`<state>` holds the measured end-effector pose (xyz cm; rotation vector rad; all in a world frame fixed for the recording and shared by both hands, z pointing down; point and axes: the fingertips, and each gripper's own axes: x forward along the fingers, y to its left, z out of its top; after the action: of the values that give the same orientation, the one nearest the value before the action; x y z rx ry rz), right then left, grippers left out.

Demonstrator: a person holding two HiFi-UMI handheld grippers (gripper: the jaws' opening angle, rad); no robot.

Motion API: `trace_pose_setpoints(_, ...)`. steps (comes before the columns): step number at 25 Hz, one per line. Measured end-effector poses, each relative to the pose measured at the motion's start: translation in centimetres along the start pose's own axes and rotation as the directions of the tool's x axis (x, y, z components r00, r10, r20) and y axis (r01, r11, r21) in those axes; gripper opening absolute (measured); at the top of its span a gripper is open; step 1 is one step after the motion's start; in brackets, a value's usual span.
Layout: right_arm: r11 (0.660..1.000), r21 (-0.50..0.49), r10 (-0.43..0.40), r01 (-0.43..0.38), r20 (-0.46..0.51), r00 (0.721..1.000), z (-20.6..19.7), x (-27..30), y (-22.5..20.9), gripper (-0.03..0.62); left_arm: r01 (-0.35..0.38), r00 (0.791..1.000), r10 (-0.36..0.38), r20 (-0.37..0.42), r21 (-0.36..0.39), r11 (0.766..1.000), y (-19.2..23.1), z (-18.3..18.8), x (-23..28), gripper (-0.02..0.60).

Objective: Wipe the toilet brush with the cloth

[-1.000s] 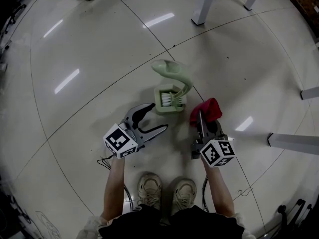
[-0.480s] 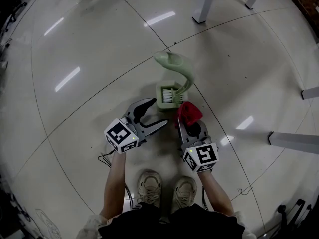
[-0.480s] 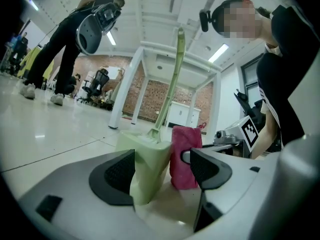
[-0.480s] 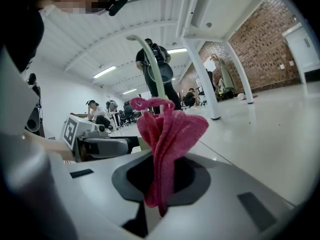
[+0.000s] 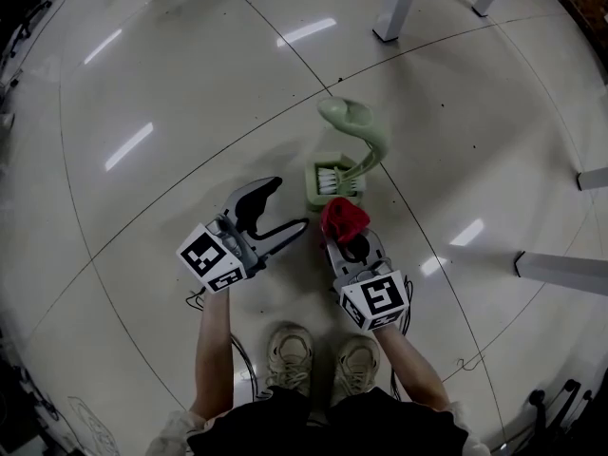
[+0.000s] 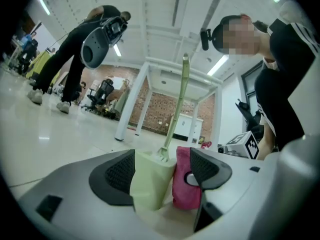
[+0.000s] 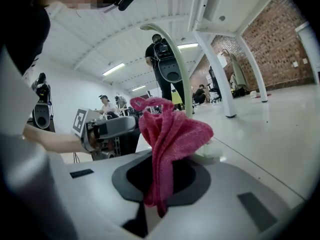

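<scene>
The right gripper (image 5: pixel 348 240), jaws clamped on the red cloth (image 5: pixel 344 217), has swung in from the right of the frame. It now sits just below the green toilet brush (image 5: pixel 353 122), which stands in its holder (image 5: pixel 328 198) on the floor at centre. The left gripper (image 5: pixel 285 207), jaws apart and empty, hovers left of centre. Wiping looks about to begin.

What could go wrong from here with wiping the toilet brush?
The brush stands unheld in its holder on the glossy floor, and the left gripper is open near it, so a push may tip it. The right gripper pinches only the lower end of the cloth, which could slip free.
</scene>
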<state>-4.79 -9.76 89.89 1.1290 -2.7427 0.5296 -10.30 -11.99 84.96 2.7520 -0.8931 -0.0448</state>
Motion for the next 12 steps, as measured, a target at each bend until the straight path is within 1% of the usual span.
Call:
trace_pose_setpoints(2,1.0,-0.004,0.012,-0.012,-0.002,1.0,-0.1,0.5,0.4,0.031,-0.018,1.0,0.018,0.002,0.017,1.0,0.4,0.4,-0.7,0.324)
trace_pose_setpoints(4,1.0,-0.013,0.021,-0.021,-0.009,1.0,-0.2,1.1,0.9,0.031,-0.025,1.0,0.025,0.001,0.017,1.0,0.5,0.4,-1.2,0.324)
trace_pose_setpoints(7,0.999,-0.022,0.043,-0.043,-0.016,0.999,-0.2,1.9,1.9,0.031,-0.027,0.999,0.027,-0.034,0.027,0.999,0.4,-0.4,-1.7,0.324)
trace_pose_setpoints(9,0.998,-0.031,0.056,-0.056,-0.019,0.998,-0.2,2.6,2.5,0.031,-0.028,0.999,0.029,-0.046,0.025,0.999,0.4,-0.8,-2.0,0.324)
trace_pose_setpoints(12,0.995,-0.052,0.08,-0.081,-0.028,0.996,-0.3,3.5,3.3,0.031,-0.038,0.998,0.039,-0.042,0.014,0.999,0.8,-1.0,-2.4,0.324)
